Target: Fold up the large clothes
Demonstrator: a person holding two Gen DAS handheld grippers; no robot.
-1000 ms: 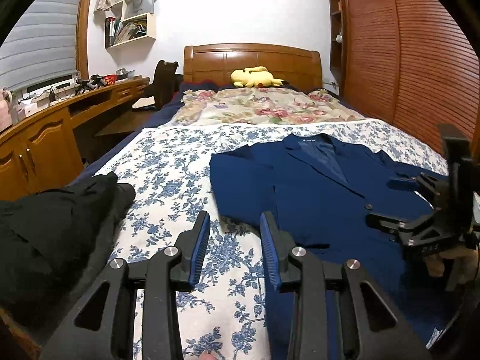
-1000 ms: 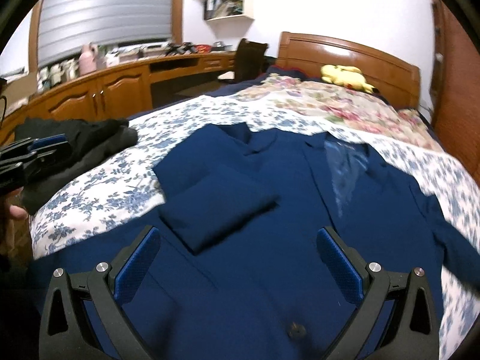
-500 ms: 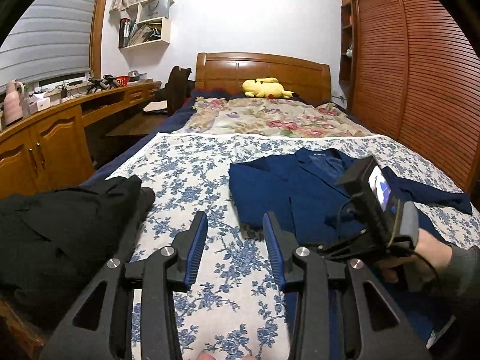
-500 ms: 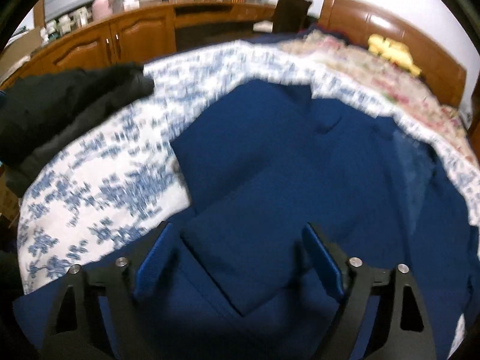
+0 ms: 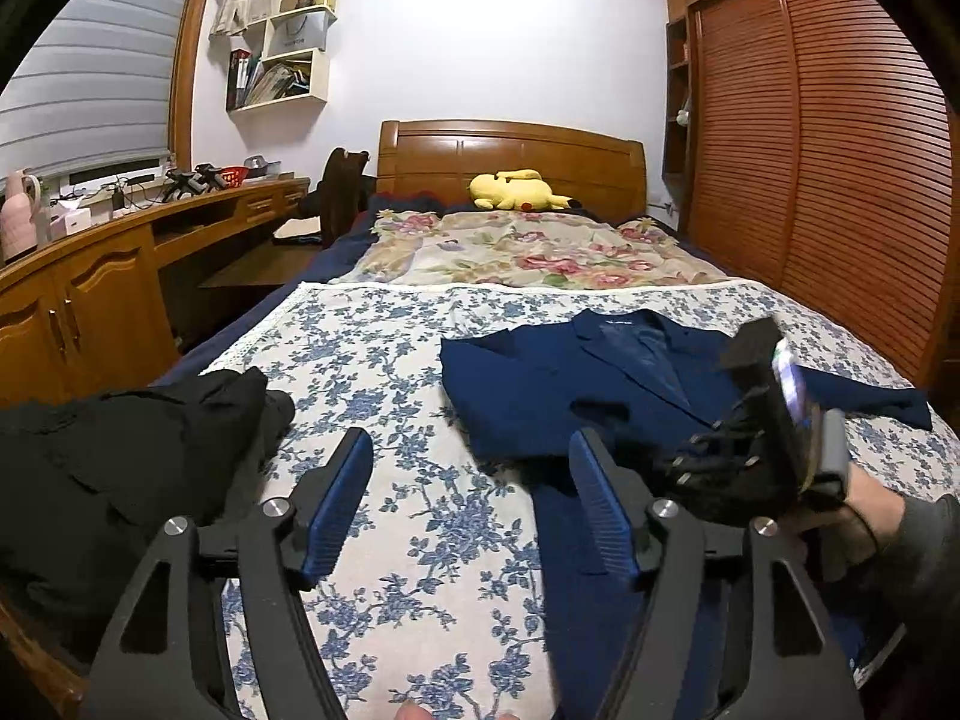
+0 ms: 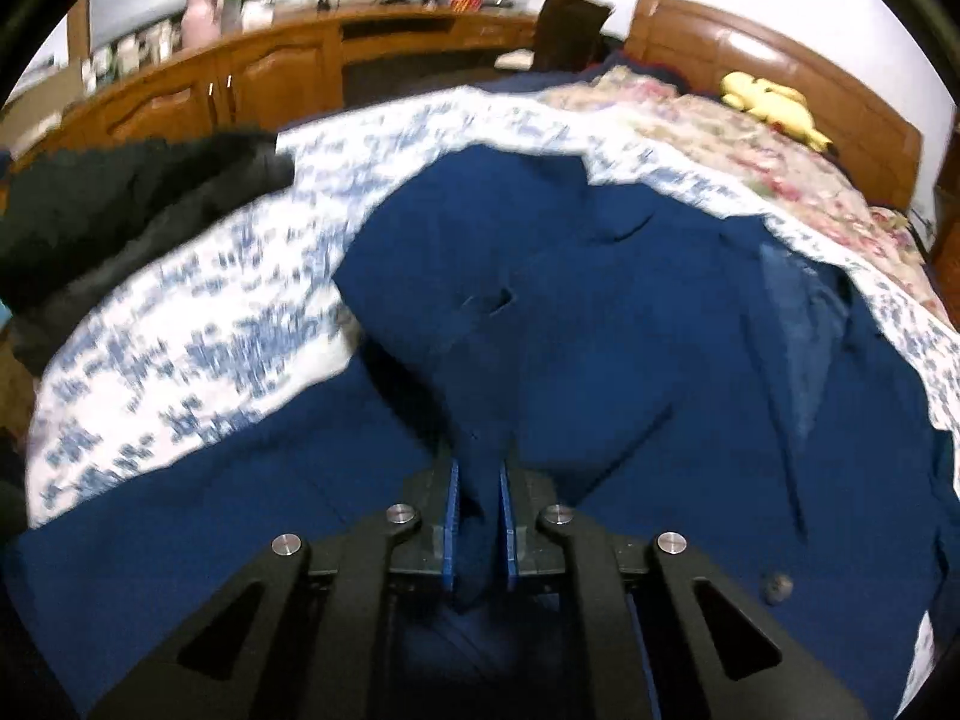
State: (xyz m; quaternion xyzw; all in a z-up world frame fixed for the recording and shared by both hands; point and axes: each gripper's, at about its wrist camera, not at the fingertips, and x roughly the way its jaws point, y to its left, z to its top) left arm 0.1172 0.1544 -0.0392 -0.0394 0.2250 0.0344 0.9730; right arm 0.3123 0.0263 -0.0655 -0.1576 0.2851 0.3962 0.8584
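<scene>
Left wrist view looks down the length of a bed (image 5: 372,324) covered by a white sheet with blue flowers. The left gripper (image 5: 471,498) sits low in the foreground with its two blue-padded fingers (image 5: 336,504) spread wide apart, nothing between them, above the sheet. A navy blue jacket (image 5: 540,396) lies flat on the right half of the bed, collar toward the wooden headboard (image 5: 510,150), one sleeve stretched out to the right. A heap of black clothing (image 5: 120,468) lies at the left edge of the bed, well apart from the jacket. At the right of this view the right gripper (image 5: 720,468) appears from the side, held in a hand (image 5: 864,504) low over the jacket; its fingertips are too blurred and dark here to judge.

Right wrist view settles that: the right gripper (image 6: 480,516) has its blue pads (image 6: 450,522) drawn close together, pinching a raised fold of the jacket (image 6: 600,330) between them. This view also shows a dark button (image 6: 777,588) on the jacket front near the lower right and the lighter blue lining at the open collar. Much of it is smeared by motion blur.

Only the left view shows the slatted wardrobe doors (image 5: 840,150) on the right wall and the wall shelves (image 5: 282,54). Both views show a yellow plush toy (image 5: 516,189) by the headboard, a flowered quilt (image 5: 528,246) beyond the sheet, and a long wooden desk with cupboards (image 5: 90,288) along the left wall.
</scene>
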